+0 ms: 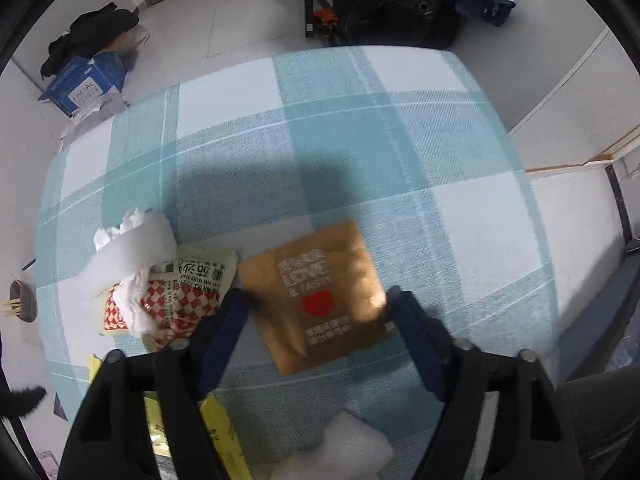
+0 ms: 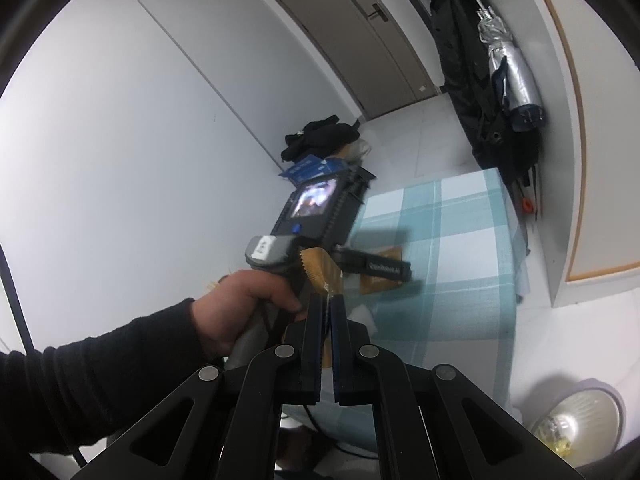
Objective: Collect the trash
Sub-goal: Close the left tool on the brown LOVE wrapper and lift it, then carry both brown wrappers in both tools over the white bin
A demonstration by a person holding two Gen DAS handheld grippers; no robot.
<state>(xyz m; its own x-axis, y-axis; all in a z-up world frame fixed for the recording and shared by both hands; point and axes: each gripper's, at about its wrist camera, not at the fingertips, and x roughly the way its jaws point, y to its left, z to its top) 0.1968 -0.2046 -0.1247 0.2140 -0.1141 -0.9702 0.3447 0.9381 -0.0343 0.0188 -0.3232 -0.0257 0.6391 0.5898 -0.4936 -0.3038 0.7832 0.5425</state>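
- Our left gripper (image 1: pixel 318 300) hovers with fingers spread wide over the brown snack pouch (image 1: pixel 320 296) lying flat on the checked table (image 1: pixel 360 140).
- Our right gripper (image 2: pixel 329 304) has its fingers pinched on a brown wrapper (image 2: pixel 320 270), lifted off the table.
- Crumpled tissue (image 1: pixel 128 248) and a red-checked wrapper (image 1: pixel 172 304) sit just left of the pouch.

The brown paper packet (image 1: pixel 320 296), lying at the lower centre of the left wrist view, is showing "LOVE" in white, with a line below that appears to read "& TASTY", above a red heart; its other lines are too blurred to read. The blue box (image 1: pixel 86 80) at the upper left of the same view is displaying "FACIAL". The red-and-white checkered wrapper (image 1: pixel 188 292) at the lower left is carrying black print that is not legible.
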